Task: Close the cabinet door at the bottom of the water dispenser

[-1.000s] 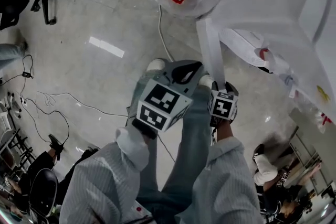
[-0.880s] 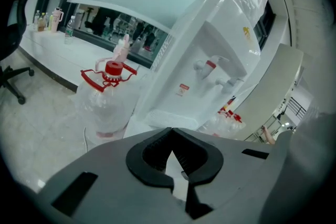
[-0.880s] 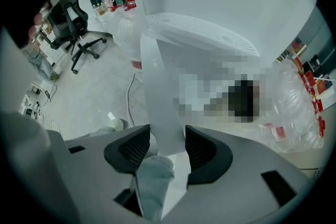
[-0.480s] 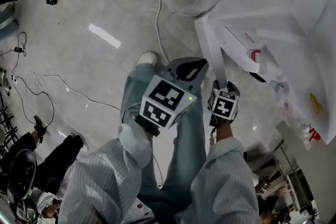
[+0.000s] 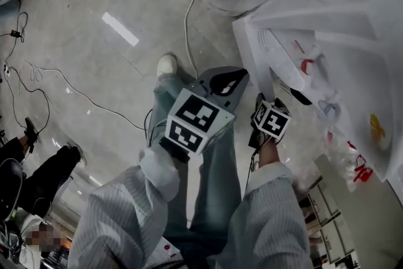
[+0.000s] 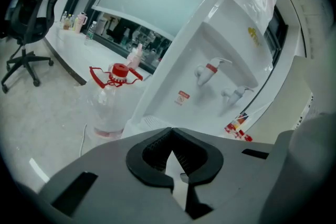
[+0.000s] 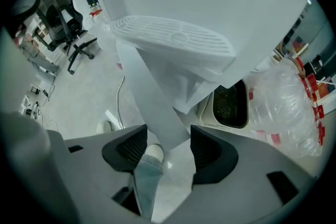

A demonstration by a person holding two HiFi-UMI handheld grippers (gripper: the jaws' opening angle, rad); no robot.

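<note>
Two tongs: the left tongs (image 6: 172, 136) are pinched shut on nothing. The right tongs (image 7: 168, 145) have just been opening wide around the one cabinet door (image 7: 156, 107), not squeezing it. The door sticks out from the bottom of the one water dispenser (image 6: 220, 50). Left loose, it may swing back open. Farther off: two taps (image 6: 208, 70), one bottle (image 6: 111, 105).

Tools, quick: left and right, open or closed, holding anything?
Left tool: closed, empty.
Right tool: open, jaws have just been opening; the cabinet door edge stands between them, not gripped.
</note>
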